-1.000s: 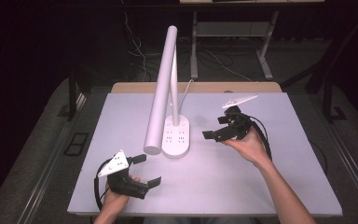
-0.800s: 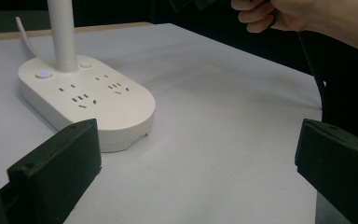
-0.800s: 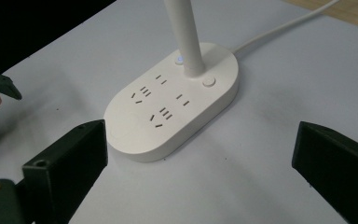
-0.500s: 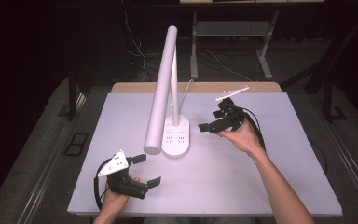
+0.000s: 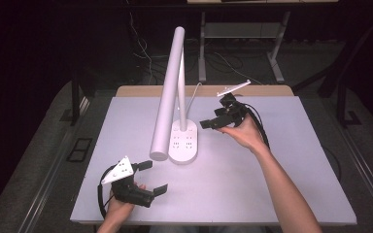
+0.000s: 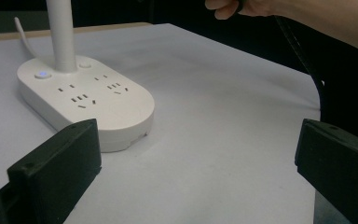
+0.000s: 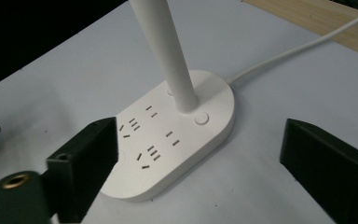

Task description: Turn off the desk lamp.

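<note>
While the left gripper (image 5: 150,176) rests low on the table (image 5: 281,194) with its jaws wide apart and nothing between them, the lamp (image 5: 183,141) stands ahead of its fingers, well apart. The right gripper (image 5: 212,121) hovers just beside the lamp's base; its jaws have just been closing a little but stand open and empty, the base (image 7: 177,140) lying ahead between them. The step in hand looks like the approach to the lamp, perhaps to the round button (image 7: 201,118) by the stem. The next move calls for a short, careful reach without knocking the stem. The lamp's head is cut off in both gripper views, and whether the light is on is hard to make out.
</note>
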`<state>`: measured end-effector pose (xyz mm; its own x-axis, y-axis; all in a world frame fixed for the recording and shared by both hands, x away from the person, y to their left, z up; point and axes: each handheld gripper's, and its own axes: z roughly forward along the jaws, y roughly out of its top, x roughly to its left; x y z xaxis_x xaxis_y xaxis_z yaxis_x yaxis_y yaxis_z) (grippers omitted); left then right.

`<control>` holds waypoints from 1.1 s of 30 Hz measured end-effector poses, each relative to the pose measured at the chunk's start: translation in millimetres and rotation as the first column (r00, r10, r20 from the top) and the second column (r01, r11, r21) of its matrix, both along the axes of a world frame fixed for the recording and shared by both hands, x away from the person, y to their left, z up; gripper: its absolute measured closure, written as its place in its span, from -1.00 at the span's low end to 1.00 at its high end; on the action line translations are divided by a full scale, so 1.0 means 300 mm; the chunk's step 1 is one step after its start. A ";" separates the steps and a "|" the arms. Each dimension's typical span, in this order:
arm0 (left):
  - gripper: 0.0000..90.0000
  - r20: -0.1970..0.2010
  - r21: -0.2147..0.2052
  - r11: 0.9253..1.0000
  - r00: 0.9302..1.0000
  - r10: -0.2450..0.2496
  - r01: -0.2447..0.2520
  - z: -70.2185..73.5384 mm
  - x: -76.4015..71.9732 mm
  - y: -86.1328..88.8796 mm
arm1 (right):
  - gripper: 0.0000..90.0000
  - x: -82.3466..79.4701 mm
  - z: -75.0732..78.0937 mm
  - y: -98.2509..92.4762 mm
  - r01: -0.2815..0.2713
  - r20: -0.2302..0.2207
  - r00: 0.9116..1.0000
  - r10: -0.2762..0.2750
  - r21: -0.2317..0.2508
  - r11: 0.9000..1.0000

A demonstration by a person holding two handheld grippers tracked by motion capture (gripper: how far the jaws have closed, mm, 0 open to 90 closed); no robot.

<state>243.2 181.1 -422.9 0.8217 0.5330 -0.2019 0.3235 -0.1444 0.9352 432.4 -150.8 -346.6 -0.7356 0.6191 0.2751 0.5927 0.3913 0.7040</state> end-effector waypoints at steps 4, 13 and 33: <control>-1.00 0.000 -0.002 1.000 1.000 -0.003 0.003 0.000 -0.001 -0.003 | -0.53 0.030 0.003 0.017 -0.022 -0.002 1.000 0.022 -0.004 1.000; -1.00 0.002 0.001 1.000 1.000 -0.008 0.008 0.001 -0.001 -0.001 | -0.15 0.091 -0.021 0.067 -0.058 -0.009 0.998 0.058 0.016 0.998; -1.00 0.003 0.003 1.000 1.000 -0.013 0.013 0.002 -0.002 -0.005 | 1.00 0.174 -0.159 0.099 -0.054 -0.099 0.993 0.059 0.056 0.997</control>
